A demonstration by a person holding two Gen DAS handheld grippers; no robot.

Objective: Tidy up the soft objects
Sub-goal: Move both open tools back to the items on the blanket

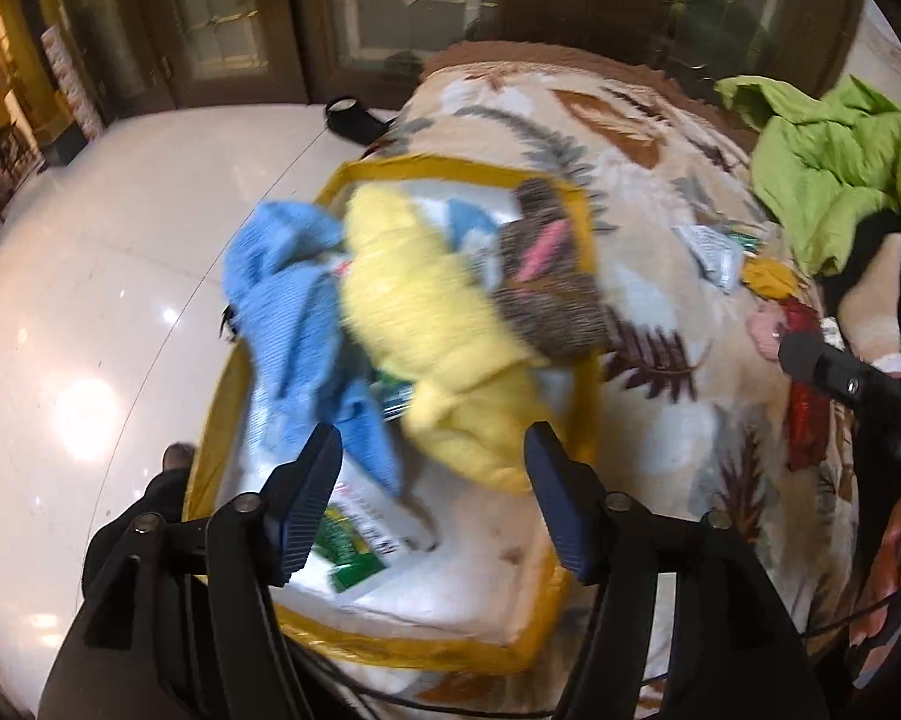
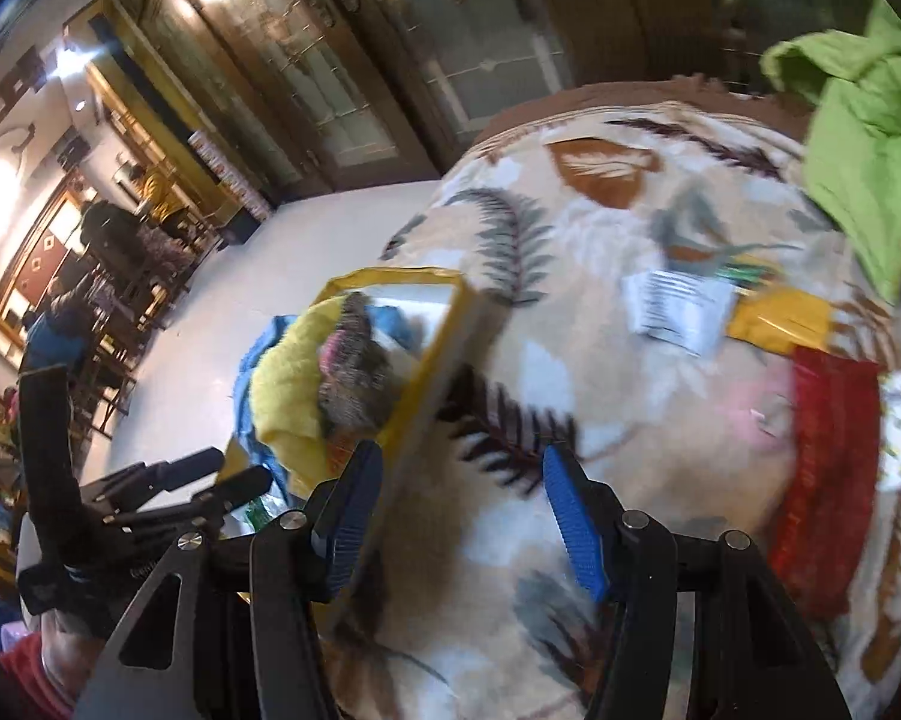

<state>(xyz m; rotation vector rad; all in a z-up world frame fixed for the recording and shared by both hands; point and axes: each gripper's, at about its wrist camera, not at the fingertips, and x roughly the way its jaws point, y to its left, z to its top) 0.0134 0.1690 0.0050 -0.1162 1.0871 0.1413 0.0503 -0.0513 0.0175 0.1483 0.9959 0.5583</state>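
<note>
A yellow-rimmed fabric basket (image 1: 582, 324) (image 2: 444, 324) rests against the leaf-patterned blanket (image 1: 648, 228) (image 2: 570, 228). Inside lie a blue cloth (image 1: 288, 294) (image 2: 390, 315), a yellow cloth (image 1: 426, 324) (image 2: 282, 390) and a grey-brown knitted piece with pink (image 1: 546, 276) (image 2: 354, 372). My left gripper (image 1: 432, 480) (image 2: 210, 480) hovers open above the basket, holding nothing. My right gripper (image 2: 459, 468) (image 1: 834, 372) is open over the blanket, right of the basket's rim. A red fabric (image 2: 828, 468) (image 1: 807, 414) and a pink soft item (image 2: 750, 414) (image 1: 765, 330) lie on the blanket.
A green jacket (image 1: 840, 180) (image 2: 864, 138) is heaped at the blanket's far right. A white packet (image 2: 678, 306) (image 1: 714, 252) and a yellow packet (image 2: 780, 318) (image 1: 768, 279) lie near it. White tiled floor (image 1: 90, 300) and dark cabinets (image 2: 330, 60) lie beyond.
</note>
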